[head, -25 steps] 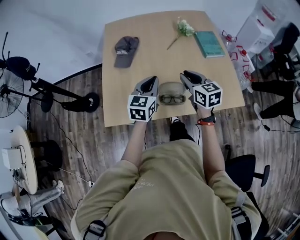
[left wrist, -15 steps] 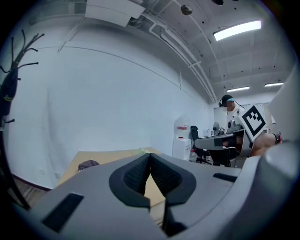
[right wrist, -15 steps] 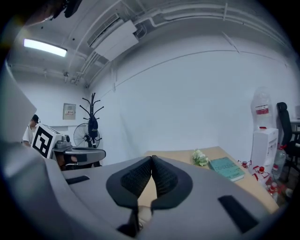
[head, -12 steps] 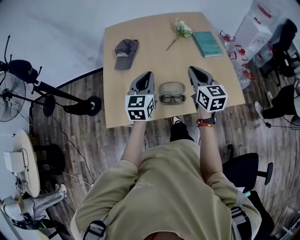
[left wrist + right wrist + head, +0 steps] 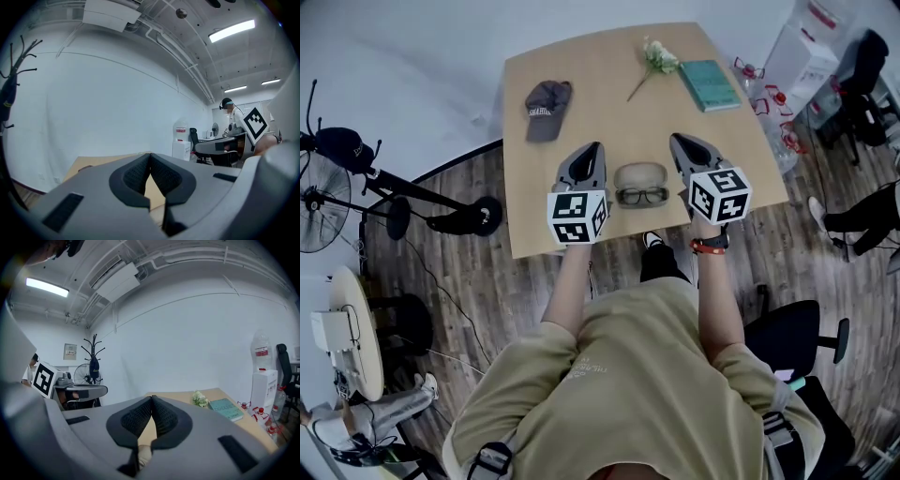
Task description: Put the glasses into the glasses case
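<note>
On the wooden table (image 5: 581, 94) a beige glasses case (image 5: 639, 173) lies near the front edge. Dark-framed glasses (image 5: 642, 196) rest against its near side; I cannot tell whether they lie inside it. My left gripper (image 5: 597, 148) hovers to the left of the case and my right gripper (image 5: 676, 142) to its right, both apart from it. In the left gripper view the left gripper (image 5: 150, 156) has its jaws meeting at the tips with nothing between them. The right gripper (image 5: 152, 399) is likewise shut and empty in the right gripper view.
A grey cap (image 5: 547, 98) lies at the table's back left, a flower sprig (image 5: 654, 58) and a teal book (image 5: 710, 84) at the back right. Water bottles (image 5: 769, 98) stand on the floor to the right, and a fan (image 5: 319, 202) and stand to the left.
Both grippers have risen and drawn slightly outward from the case. The glasses and case have not moved.
</note>
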A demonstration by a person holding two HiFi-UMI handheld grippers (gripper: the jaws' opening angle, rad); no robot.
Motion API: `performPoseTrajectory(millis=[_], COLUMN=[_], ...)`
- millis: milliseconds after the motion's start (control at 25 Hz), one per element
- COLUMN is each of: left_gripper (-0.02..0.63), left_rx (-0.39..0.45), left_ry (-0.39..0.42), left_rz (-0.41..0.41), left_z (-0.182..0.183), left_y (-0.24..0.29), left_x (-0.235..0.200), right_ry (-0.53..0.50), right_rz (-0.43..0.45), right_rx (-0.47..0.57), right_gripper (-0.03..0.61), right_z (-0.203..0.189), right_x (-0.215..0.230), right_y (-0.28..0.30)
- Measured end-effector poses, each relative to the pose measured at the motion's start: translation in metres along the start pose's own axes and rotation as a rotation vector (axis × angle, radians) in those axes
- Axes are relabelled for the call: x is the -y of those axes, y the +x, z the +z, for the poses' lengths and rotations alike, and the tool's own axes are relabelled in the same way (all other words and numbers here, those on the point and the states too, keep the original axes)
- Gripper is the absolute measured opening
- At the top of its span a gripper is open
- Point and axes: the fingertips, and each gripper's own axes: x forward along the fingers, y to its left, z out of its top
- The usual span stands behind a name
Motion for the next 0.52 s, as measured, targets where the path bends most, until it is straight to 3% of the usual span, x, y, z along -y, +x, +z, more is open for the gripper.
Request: performPoseTrajectory(millis=[520], left_gripper=[0.023], left_rx=[-0.01], left_ry=[-0.036], left_rz=[0.01], left_z=[-0.009], left_y=[0.004], left_x=[-0.015], right_ry=[-0.028], right_rz=[0.058], right_rx=[-0.023], right_gripper=[0.014], right_z=[0.003], right_x=[-0.014], right_y=[0.016])
